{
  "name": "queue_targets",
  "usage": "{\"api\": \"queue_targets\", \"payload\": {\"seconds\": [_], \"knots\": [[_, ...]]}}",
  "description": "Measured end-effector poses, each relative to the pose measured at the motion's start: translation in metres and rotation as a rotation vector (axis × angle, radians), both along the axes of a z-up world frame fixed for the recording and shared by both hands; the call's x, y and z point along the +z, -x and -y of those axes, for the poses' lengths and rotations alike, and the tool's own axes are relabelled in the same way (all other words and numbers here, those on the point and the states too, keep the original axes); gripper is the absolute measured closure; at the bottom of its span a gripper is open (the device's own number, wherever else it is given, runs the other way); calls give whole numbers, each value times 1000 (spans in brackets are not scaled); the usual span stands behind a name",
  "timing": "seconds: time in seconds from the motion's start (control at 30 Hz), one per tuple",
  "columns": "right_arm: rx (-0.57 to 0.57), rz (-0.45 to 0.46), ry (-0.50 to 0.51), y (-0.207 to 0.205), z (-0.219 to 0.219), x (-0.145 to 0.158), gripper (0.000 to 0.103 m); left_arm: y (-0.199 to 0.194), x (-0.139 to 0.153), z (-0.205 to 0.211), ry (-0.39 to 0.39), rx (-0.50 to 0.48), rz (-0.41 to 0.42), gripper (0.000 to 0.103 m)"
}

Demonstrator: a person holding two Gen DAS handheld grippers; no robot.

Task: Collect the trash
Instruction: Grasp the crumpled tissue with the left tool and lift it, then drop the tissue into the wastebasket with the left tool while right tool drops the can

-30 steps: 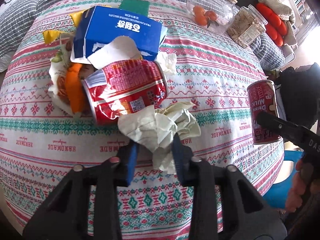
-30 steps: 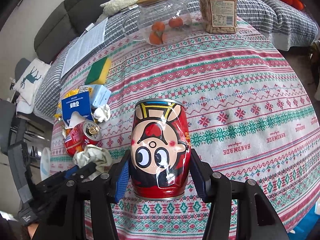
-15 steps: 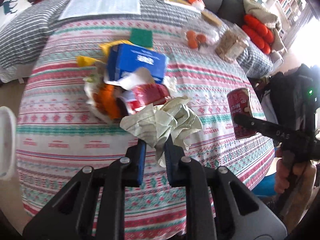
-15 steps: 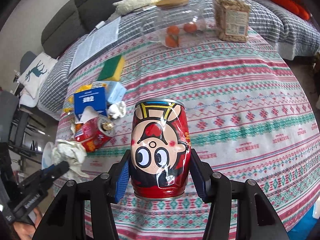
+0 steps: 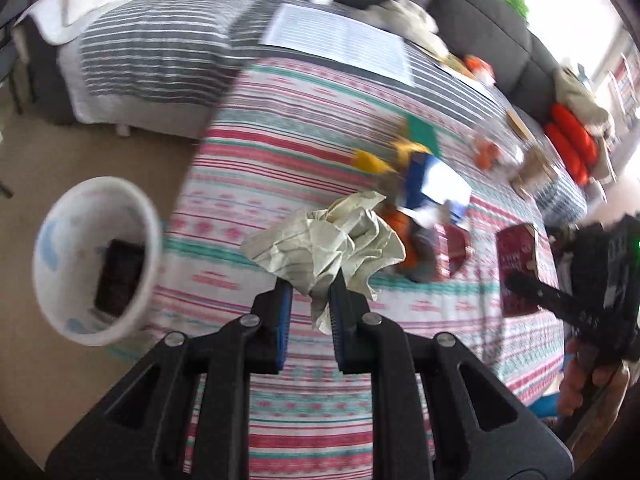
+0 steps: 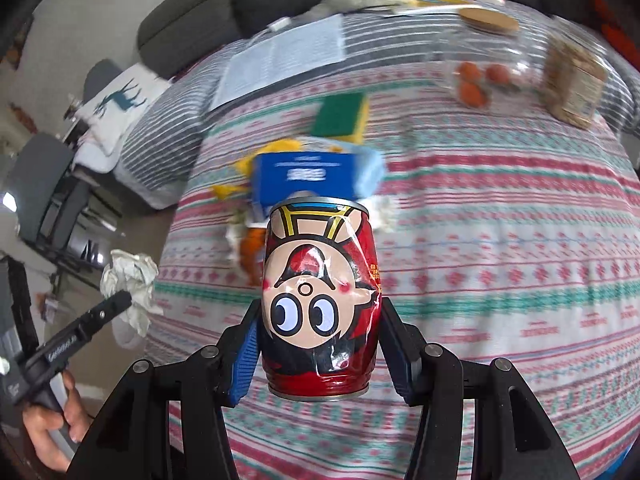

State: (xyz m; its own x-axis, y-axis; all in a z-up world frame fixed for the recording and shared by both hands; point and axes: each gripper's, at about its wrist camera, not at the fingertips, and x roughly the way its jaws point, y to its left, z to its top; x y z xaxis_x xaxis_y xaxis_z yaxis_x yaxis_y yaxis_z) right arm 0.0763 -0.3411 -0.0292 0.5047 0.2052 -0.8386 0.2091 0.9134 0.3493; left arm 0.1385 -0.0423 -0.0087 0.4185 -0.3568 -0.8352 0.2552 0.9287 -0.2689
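My left gripper (image 5: pixel 310 300) is shut on a crumpled pale paper wad (image 5: pixel 328 240) and holds it in the air above the table's left edge; the wad also shows in the right wrist view (image 6: pixel 130 276). A white trash bin (image 5: pixel 94 260) with a dark item inside stands on the floor to the left. My right gripper (image 6: pixel 320 340) is shut on a red cartoon-face milk can (image 6: pixel 318 300), held upside down above the table. A trash pile with a blue carton (image 6: pixel 308 176), orange wrapper and a crushed red can (image 5: pixel 452 252) lies on the patterned tablecloth (image 6: pixel 500 240).
A green and yellow sponge (image 6: pixel 342 114), a glass jar with oranges (image 6: pixel 492 64) and a snack jar (image 6: pixel 576 84) stand at the far side. A striped bed (image 5: pixel 152 56), open booklet (image 5: pixel 340 44) and grey sofa lie beyond.
My left gripper has lifted the paper wad off the table and swung left toward the bin, which has come into view. The right gripper still holds the can and has shifted a little left.
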Motion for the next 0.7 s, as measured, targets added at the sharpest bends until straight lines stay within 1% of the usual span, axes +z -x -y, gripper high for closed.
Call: {"api": "queue_targets", "payload": {"seconds": [0.27, 0.43, 0.57, 0.7], "knots": [[87, -9, 8, -31, -53, -6, 47, -18, -12, -74, -57, 161, 3, 84], [147, -20, 12, -52, -91, -12, 47, -27, -30, -120, -82, 251, -34, 83], [208, -11, 24, -65, -123, -12, 47, -34, -45, -153, -94, 311, -55, 83], [256, -3, 28, -75, -156, -14, 47, -41, -62, -171, -93, 344, -84, 83]]}}
